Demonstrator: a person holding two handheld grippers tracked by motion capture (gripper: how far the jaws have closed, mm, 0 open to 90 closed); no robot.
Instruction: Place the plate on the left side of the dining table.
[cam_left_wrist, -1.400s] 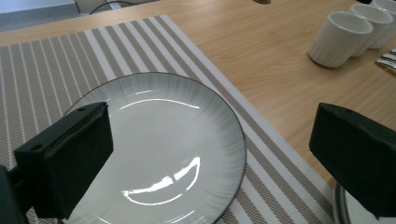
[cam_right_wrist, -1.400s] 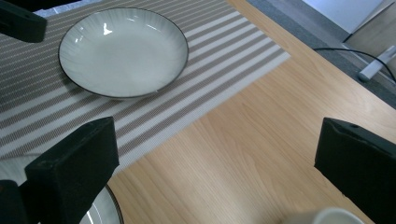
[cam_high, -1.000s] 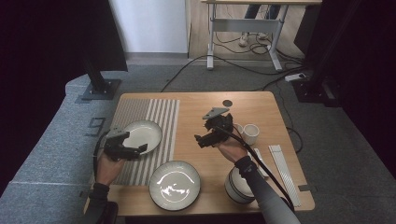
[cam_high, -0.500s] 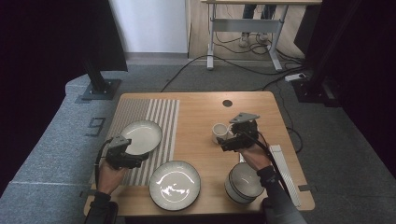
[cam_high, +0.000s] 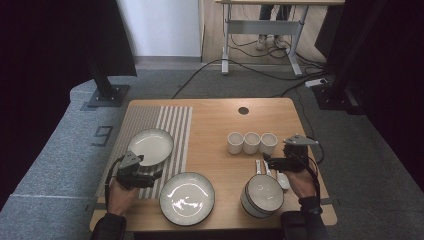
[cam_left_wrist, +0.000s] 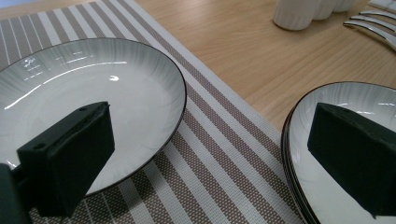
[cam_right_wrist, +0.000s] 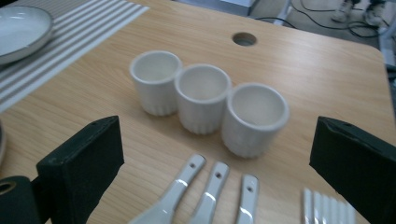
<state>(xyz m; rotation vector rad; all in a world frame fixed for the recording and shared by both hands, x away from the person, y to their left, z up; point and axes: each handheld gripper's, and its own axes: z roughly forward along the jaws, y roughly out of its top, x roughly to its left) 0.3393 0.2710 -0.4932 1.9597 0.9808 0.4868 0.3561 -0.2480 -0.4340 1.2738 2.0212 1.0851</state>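
Three white ribbed cups stand side by side in a row right of the table's middle; in the right gripper view the cups are just beyond my jaws. My right gripper is open and empty, to the right of the cups and over the white spoons. My left gripper is open and empty too, low over the striped placemat. It sits between a grey-white plate and a stack of plates.
A stack of white bowls sits at the front right, near my right hand. Fork tines lie beside the spoons. A cable hole is at the table's far edge. Bare wood lies between the placemat and the cups.
My right gripper has let go of a cup at the left end of the row and drawn back to the right. My left gripper has drifted slightly toward the near edge.
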